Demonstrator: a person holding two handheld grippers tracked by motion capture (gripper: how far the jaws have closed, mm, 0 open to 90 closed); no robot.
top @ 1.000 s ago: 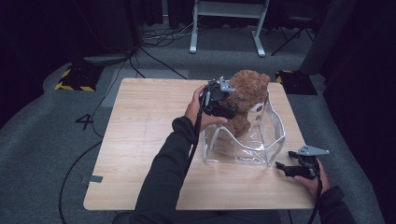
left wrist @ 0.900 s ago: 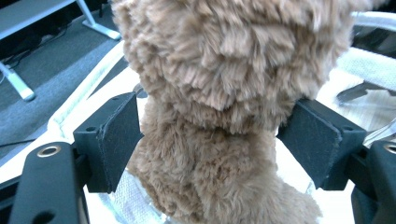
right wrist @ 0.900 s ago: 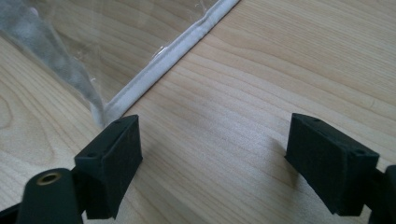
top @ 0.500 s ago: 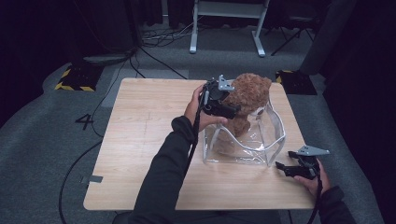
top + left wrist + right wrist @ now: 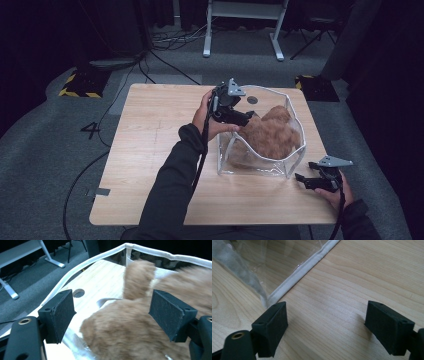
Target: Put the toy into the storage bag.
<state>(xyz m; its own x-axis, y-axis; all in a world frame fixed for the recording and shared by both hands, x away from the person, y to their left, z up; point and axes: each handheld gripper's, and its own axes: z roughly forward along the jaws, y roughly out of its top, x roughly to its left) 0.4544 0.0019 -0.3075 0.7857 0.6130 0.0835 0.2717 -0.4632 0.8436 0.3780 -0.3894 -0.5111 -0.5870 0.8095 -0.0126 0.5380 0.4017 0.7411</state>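
Plush bear (image 5: 267, 135) lies inside clear bin (image 5: 260, 167), placement apparently done; left gripper (image 5: 240, 119) spread wide above it, right gripper (image 5: 306, 181) spread, idle near right.

The fluffy brown plush toy (image 5: 140, 325) is motion-blurred and cut off by the left gripper view's right and bottom edges; the clear plastic bag with white trim (image 5: 294, 275) runs past the right gripper view's top and left edges.

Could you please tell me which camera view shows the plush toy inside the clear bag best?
The high view: it shows the whole brown plush toy sitting inside the clear bag. The left gripper view gives only a blurred close-up of its fur. The right gripper view catches just the bag's white-edged corner.
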